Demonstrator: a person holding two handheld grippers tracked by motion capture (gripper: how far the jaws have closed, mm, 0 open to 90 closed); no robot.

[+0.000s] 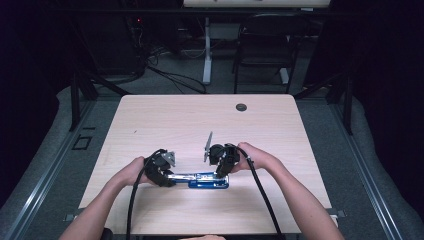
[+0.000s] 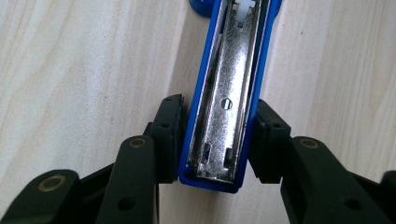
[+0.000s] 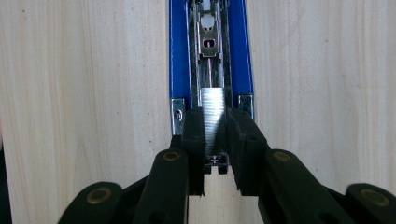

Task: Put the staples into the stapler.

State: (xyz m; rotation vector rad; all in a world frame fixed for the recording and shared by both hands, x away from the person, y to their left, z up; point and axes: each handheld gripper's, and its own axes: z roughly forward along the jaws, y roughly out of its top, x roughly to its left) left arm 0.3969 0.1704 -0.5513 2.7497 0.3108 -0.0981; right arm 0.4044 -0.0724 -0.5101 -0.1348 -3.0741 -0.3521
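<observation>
One blue stapler (image 1: 205, 180) lies opened flat near the front middle of the one wooden table (image 1: 150, 120), its long axis running left to right across the table, one metal strip of staples (image 3: 214, 109) sitting in its channel. Two grippers work it: the left gripper (image 2: 217, 140) is clamped across the sides of the blue upper arm at its free left end. The right gripper (image 3: 215, 135) has its jaws narrow, pinching the staple strip in the channel.

A dark room: grey floor (image 1: 60, 125), black chair (image 1: 265, 45), tangled cables (image 1: 170, 75) behind.
</observation>
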